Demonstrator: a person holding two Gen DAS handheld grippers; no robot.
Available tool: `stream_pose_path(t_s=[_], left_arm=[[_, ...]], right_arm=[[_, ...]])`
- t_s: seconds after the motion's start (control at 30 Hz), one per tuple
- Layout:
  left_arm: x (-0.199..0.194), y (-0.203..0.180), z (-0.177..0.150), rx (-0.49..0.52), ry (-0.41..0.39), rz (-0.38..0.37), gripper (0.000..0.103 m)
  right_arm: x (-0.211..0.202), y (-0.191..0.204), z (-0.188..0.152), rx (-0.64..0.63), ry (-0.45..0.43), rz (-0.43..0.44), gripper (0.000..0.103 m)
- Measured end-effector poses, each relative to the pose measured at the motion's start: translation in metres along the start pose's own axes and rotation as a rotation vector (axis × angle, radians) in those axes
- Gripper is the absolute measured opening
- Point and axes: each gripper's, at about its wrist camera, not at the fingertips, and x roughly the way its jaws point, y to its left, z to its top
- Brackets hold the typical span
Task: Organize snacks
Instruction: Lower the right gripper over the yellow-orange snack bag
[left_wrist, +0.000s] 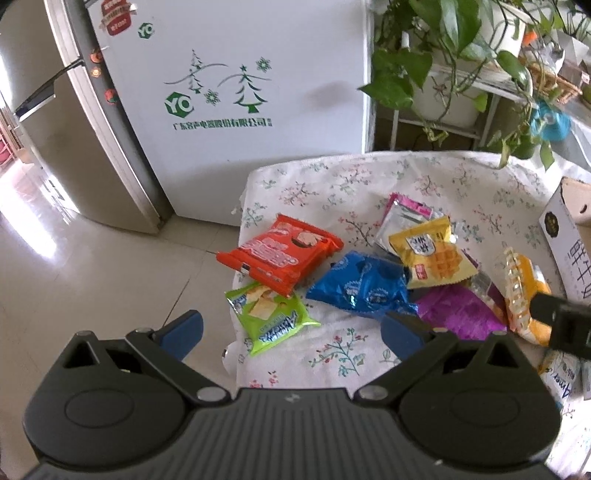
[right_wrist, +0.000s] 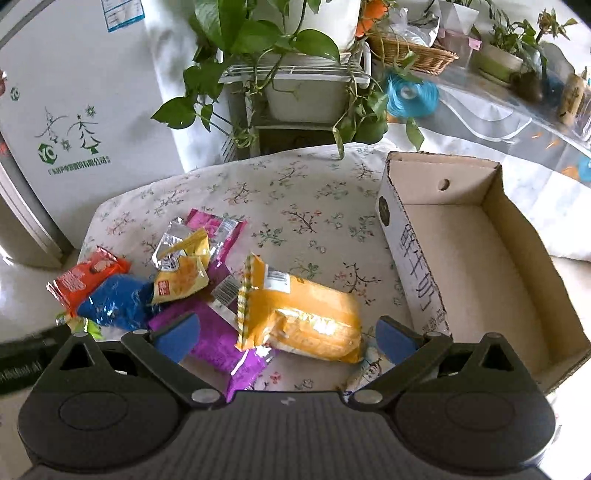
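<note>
Partly buried: purple packet under orange packet.

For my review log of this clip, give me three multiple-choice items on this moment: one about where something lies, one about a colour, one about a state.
1. Where does the green packet lie?
A. inside the box
B. at the cloth's edge, nearest the left gripper
C. on the floor

2. What colour is the packet between the right gripper's fingers?
A. orange-yellow
B. blue
C. red

3. What does the cardboard box hold?
A. two packets
B. nothing
C. one packet

Answers: 1 B, it sits just ahead of the left gripper near the tablecloth's border. 2 A, the orange-yellow packet lies between the open fingers. 3 B, its floor is bare.
</note>
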Motion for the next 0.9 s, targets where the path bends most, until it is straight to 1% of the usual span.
stream_pose_path(t_s=[0.1, 0.27, 0.43, 0.63, 0.77, 0.9], left_arm=[[0.004, -0.004, -0.002, 0.012, 0.014, 0.001, 0.102], [0.006, -0.008, -0.005, 0.018, 0.025, 0.001, 0.102], [0.01, -0.008, -0.006, 0.003, 0.047, -0.006, 0.102], [0.013, -0.009, -0.009, -0.009, 0.064, -0.007, 0.102], [0.013, -0.012, -0.01, -0.001, 0.067, -0.015, 0.102], [0.013, -0.014, -0.011, 0.009, 0.069, -0.012, 0.102]], right_arm=[[0.001, -0.003, 0.0, 0.001, -0.004, 0.0, 0.103], [0.003, -0.006, -0.001, 0.006, 0.012, 0.005, 0.103], [0.007, -0.003, -0.006, 0.0, 0.047, 0.015, 0.103], [0.011, 0.002, -0.007, -0.02, 0.065, -0.008, 0.103], [0.017, 0.007, -0.009, -0.034, 0.085, -0.024, 0.103], [0.019, 0.011, -0.01, -0.048, 0.088, -0.038, 0.103]])
